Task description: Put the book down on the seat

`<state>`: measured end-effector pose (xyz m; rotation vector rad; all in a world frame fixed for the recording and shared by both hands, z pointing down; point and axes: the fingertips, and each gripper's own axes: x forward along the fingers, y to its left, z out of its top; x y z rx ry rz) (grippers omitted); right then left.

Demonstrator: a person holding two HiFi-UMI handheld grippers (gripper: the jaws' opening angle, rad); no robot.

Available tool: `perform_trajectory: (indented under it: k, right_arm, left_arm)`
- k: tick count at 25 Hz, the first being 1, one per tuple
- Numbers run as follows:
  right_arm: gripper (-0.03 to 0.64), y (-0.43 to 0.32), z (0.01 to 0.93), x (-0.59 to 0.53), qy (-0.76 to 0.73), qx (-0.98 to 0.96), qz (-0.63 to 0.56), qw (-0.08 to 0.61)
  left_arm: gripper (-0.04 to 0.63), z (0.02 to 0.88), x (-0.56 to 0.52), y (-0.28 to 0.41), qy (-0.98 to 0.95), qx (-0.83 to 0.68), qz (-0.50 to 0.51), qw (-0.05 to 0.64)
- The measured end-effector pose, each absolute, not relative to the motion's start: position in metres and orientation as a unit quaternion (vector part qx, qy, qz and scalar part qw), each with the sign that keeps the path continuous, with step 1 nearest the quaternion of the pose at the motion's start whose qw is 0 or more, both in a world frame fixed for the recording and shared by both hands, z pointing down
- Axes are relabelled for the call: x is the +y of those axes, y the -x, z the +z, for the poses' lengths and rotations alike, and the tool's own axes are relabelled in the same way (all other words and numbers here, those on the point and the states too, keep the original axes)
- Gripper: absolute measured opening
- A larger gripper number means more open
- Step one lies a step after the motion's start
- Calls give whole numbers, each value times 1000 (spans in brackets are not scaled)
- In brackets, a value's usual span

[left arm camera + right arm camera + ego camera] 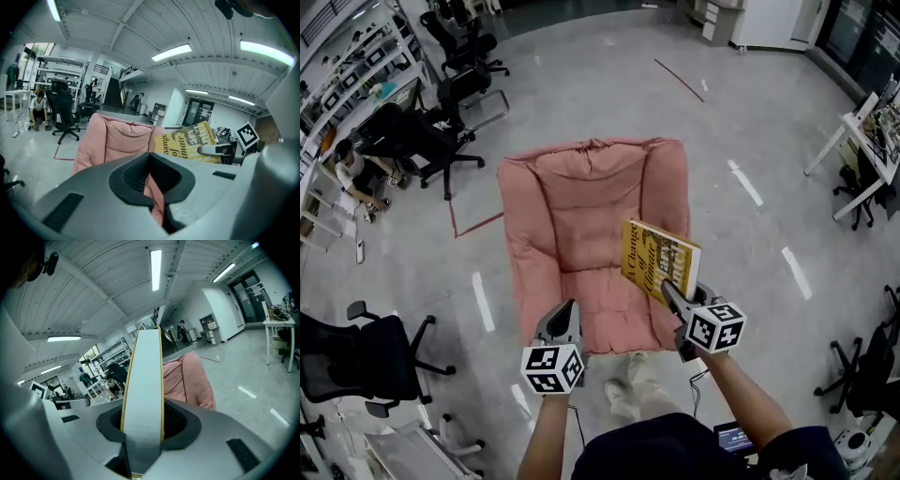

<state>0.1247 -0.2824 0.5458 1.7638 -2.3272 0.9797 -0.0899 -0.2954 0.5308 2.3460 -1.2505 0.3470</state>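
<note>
Head view: the pink padded fabric seat [581, 202] stands on the grey polished floor [750, 122]. The yellow paperback book [659, 255] is held tilted over the seat's right side, toward its front edge, cover facing up; whether it touches the cushion cannot be told. The right tongs [668, 287] grip the book's near edge. The right gripper view shows the jaws set wide and pressed on both covers, with the pale page edge between them. The left tongs [566, 309] are above the seat's front edge, jaws closed to a thin slit, holding nothing.
</note>
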Motion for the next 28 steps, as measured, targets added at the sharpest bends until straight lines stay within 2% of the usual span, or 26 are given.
perform_trajectory:
  k: [13, 28]
  right_arm:
    - [152, -145, 602, -295, -571, -733, 364, 66]
    - [152, -145, 671, -304, -557, -715, 407, 113]
  left_arm:
    - [5, 585, -303, 56, -844, -432, 158, 275]
    - [5, 638, -325, 47, -838, -418, 191, 295]
